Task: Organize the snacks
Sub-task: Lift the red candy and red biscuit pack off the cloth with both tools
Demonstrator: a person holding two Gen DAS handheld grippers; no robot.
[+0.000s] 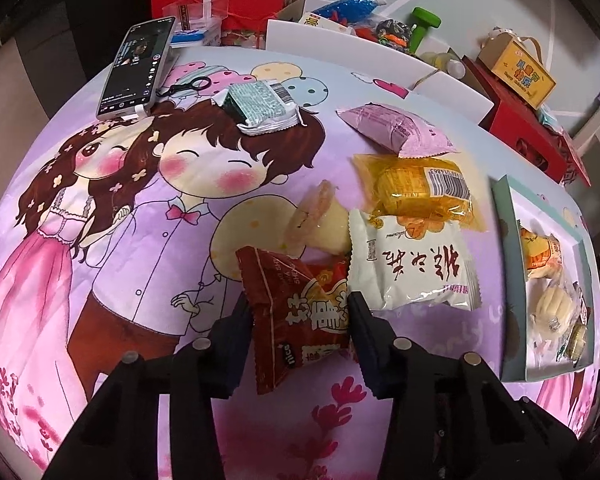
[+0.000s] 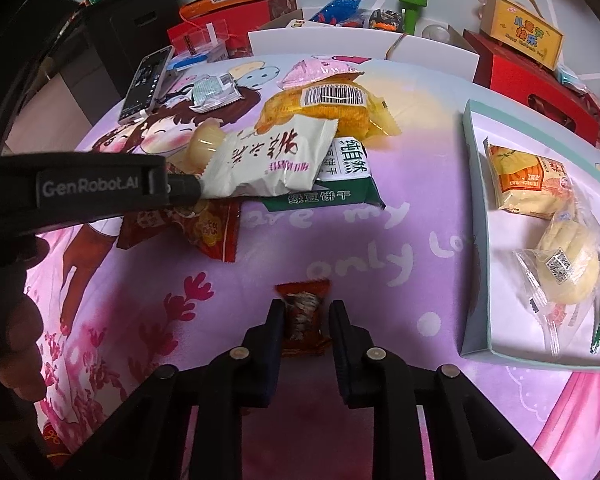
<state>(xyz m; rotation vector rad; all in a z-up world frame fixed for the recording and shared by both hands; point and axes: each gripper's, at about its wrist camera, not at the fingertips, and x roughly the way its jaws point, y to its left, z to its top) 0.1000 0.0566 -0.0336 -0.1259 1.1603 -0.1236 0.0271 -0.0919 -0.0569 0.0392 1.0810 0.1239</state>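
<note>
Gripping the red snack packet [image 1: 300,320] with my left gripper [image 1: 298,316], jaws clenched on its sides, near the white pastry packet [image 1: 414,266]. My right gripper [image 2: 305,316] is clamped on a small brown-wrapped candy [image 2: 303,312] on the cartoon-print cloth [image 2: 340,240], left of the pale green box [image 2: 476,240] holding bagged snacks.

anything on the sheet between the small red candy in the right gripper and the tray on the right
Nothing visible does. The right gripper is shut on the small red candy, and the stretch of purple bedsheet between it and the tray is bare. The snack pile lies further back, off that line.
</note>
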